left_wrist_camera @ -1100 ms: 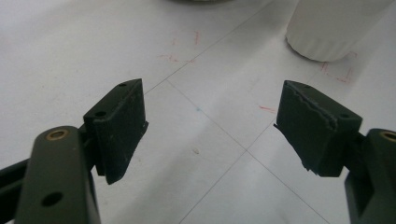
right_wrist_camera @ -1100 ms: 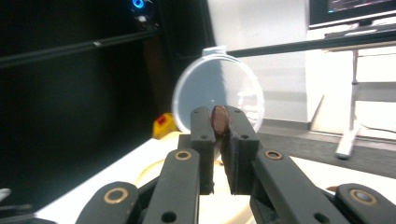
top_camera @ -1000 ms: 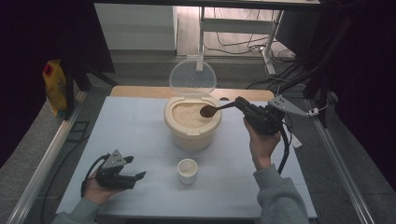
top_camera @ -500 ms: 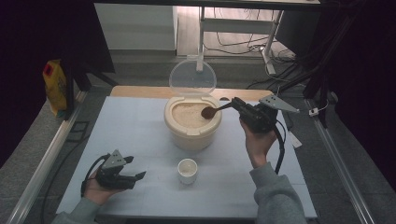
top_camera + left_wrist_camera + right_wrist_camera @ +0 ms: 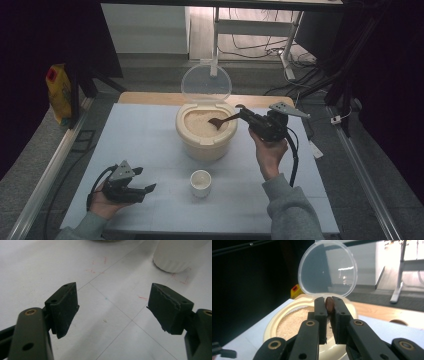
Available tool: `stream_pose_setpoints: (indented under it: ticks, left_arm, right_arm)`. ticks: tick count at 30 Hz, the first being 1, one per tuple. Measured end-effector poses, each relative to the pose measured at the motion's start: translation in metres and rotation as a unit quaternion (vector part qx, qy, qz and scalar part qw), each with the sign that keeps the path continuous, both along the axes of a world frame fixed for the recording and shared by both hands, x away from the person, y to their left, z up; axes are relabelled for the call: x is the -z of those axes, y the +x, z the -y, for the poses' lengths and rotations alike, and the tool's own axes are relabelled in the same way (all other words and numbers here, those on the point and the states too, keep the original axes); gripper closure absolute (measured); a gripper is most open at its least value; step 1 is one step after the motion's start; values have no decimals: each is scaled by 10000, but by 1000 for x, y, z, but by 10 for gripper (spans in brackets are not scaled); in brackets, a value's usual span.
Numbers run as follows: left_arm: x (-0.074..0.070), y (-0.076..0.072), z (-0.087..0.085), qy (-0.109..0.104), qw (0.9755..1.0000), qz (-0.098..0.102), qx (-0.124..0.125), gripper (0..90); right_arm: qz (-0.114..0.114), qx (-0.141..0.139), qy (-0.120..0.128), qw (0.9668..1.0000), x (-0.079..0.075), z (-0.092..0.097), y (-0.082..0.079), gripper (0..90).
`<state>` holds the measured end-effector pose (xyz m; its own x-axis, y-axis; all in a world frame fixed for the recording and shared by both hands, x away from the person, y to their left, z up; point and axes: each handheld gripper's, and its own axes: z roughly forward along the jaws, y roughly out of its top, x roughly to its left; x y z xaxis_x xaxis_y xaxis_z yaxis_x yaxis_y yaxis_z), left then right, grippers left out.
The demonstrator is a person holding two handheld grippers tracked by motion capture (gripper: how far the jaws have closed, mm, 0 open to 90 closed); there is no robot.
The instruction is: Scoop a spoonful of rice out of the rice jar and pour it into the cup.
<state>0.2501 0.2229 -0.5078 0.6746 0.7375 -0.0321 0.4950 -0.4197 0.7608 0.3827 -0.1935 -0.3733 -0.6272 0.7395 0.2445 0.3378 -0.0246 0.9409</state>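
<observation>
spoon point(image 5: 222, 120) pinched by right gripper point(image 5: 246, 116) over the rice bin point(image 5: 205, 134): dip shallow, lift level (left gripper point(image 5: 141, 186) idles spread near cup point(image 5: 200, 182)).

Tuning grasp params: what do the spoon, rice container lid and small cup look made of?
Spoon: dark brown, matte, probably wood or plastic. Lid: clear, glossy plastic, since the background shows through and it catches reflections. Small cup: white, ribbed outside, likely ceramic or plastic; can't tell which.
</observation>
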Motion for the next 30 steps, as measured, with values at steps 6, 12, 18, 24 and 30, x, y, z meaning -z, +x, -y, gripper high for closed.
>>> stream_pose_setpoints:
  ticks: [6, 12, 18, 24, 30]
  left_arm:
    - [0, 0, 0, 7, 10000, 5, 1, 240]
    - [0, 0, 0, 20, 10000, 7, 7, 240]
    - [0, 0, 0, 13, 10000, 11, 3, 240]
    - [0, 0, 0, 15, 10000, 21, 4, 240]
    - [-1, 0, 0, 14, 10000, 21, 9, 240]
  right_arm:
    - [-460, 32, 504, 9977, 13, 4, 5, 834]
    - [-696, 100, 805, 9943, 20, 9, 7, 835]
    - [-843, 104, 943, 9919, 22, 8, 6, 835]
    - [-1095, 105, 1335, 9849, 24, 13, 8, 835]
    - [-1214, 190, 1460, 9816, 26, 16, 9, 835]
